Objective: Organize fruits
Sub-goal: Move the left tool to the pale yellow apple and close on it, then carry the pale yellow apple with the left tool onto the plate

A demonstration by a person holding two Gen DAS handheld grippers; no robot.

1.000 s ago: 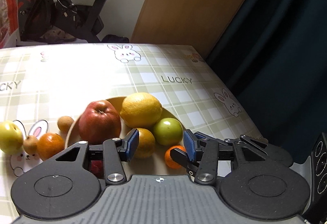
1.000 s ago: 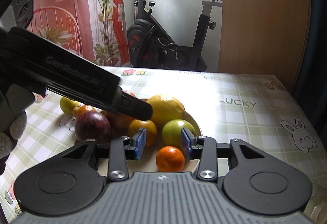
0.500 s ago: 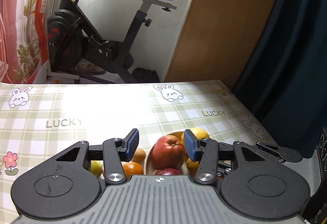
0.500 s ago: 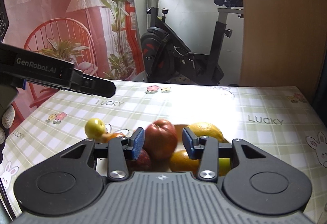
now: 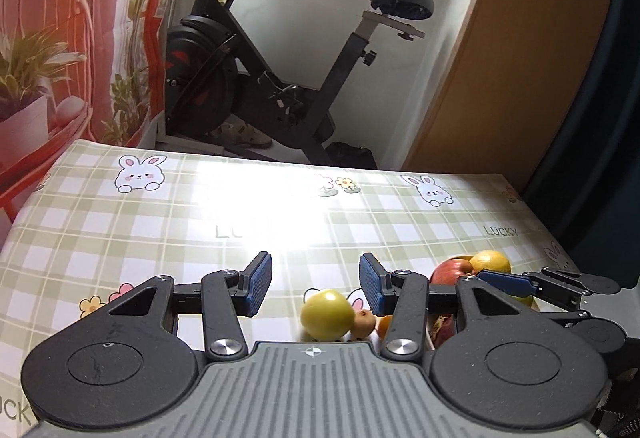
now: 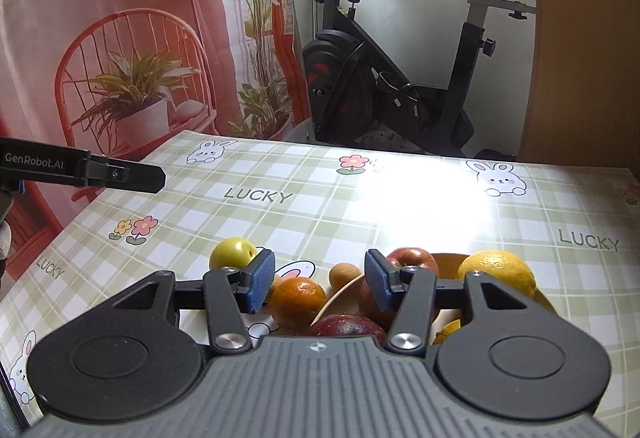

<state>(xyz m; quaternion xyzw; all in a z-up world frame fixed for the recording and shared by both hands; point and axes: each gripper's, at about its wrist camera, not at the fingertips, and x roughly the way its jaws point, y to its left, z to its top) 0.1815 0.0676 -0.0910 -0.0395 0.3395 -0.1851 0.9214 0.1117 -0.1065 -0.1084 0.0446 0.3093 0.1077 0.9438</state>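
A wooden plate (image 6: 449, 259) holds a red apple (image 6: 412, 260), a lemon (image 6: 496, 274), a dark red fruit (image 6: 348, 324) and more fruit hidden under my right gripper (image 6: 320, 284), which hovers open and empty over the plate's left rim. Left of the plate, on the cloth, lie an orange (image 6: 297, 302), a small brown fruit (image 6: 346, 275) and a yellow-green fruit (image 6: 232, 254). My left gripper (image 5: 314, 284) is open and empty, just behind the yellow-green fruit (image 5: 327, 314). The apple (image 5: 450, 272) and lemon (image 5: 490, 262) sit to its right.
The table wears a green checked cloth (image 6: 360, 206) printed with rabbits and "LUCKY". An exercise bike (image 6: 400, 78) stands beyond the far edge, a red plant-print curtain (image 6: 120, 58) at left, a wooden panel (image 5: 520, 58) at right. The left gripper's finger (image 6: 80, 168) juts in at left.
Both grippers have pulled back and tilted up from the plate. The left one has swung left, so the yellow-green fruit now lies before it instead of the plate.
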